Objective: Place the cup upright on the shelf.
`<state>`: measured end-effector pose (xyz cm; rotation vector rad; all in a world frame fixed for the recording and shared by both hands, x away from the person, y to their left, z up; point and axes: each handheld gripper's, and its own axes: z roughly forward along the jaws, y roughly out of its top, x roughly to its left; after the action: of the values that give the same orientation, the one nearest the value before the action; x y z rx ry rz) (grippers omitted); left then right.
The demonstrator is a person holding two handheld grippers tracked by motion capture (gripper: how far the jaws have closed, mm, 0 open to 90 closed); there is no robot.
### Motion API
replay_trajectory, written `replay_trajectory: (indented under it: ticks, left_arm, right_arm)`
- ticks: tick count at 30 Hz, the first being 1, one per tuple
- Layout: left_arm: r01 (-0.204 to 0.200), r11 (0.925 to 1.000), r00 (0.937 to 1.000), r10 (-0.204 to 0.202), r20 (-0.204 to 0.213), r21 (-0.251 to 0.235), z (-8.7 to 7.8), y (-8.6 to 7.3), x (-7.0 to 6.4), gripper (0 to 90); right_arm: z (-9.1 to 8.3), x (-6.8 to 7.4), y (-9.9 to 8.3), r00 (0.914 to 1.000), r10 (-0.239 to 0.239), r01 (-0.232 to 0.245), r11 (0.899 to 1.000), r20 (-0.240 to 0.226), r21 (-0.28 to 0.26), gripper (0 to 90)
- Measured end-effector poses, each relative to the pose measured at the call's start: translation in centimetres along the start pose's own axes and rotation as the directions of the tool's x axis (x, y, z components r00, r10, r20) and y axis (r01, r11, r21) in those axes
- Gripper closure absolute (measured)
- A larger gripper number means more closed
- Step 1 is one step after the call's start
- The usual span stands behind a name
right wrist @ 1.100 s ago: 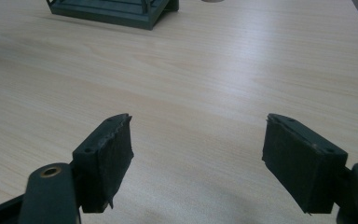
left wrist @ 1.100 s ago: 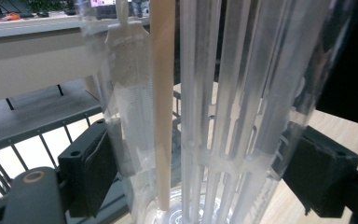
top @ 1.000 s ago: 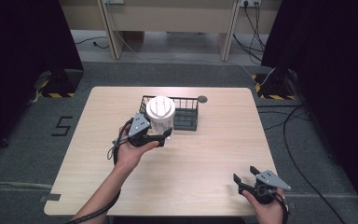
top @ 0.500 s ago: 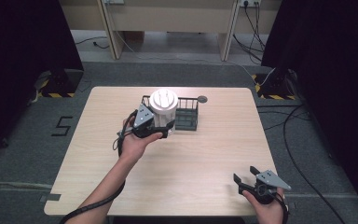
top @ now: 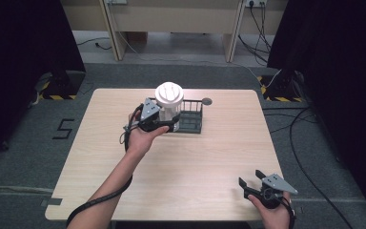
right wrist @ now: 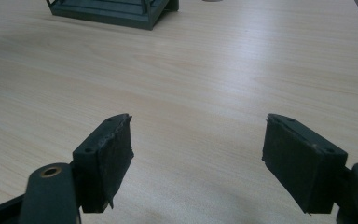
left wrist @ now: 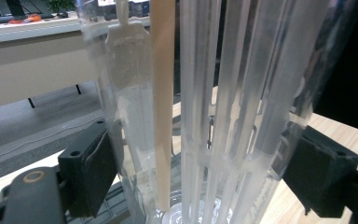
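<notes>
Left tongs (top: 164, 125) pinch the clear jar (top: 169, 107), white-lidded, over the dark wire rack (top: 190, 121) at the tabletop (top: 195, 162) rear. Right tongs (top: 251, 185) spread, near edge, well apart. Jar has shifted rearward, farther over the rack.

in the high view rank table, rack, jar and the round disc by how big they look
1. table
2. rack, though the jar hides its left part
3. jar, held in the left tongs; it stands nearer the camera than the rack, so this order is unsure
4. disc
</notes>
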<state>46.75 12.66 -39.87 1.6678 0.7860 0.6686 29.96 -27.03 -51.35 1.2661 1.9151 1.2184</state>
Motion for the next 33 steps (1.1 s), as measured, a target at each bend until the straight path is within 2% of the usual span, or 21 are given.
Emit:
replay_trajectory:
  ticks: [16, 25, 33]
  left_arm:
    - [0.010, 0.9999, 0.9993, -0.010, -0.035, -0.004, 1.5, 1.8, 1.4, 17.7]
    - [-0.018, 0.9998, 0.9982, 0.018, -0.058, 0.002, 1.9, 2.9, 1.8, 17.7]
    - [-0.009, 1.0000, 0.9976, 0.009, -0.069, -0.003, 2.6, 3.6, 2.3, 17.7]
  right_arm:
    - [0.0, 0.0, 0.0, 1.0000, -0.001, 0.001, 1.000, 0.001, -0.001, 24.6]
    - [0.0, 0.0, 0.0, 1.0000, 0.001, -0.001, 1.000, 0.000, 0.002, 24.7]
    - [0.0, -0.1, 0.0, 1.0000, 0.005, -0.005, 1.000, 0.001, 0.001, 24.7]
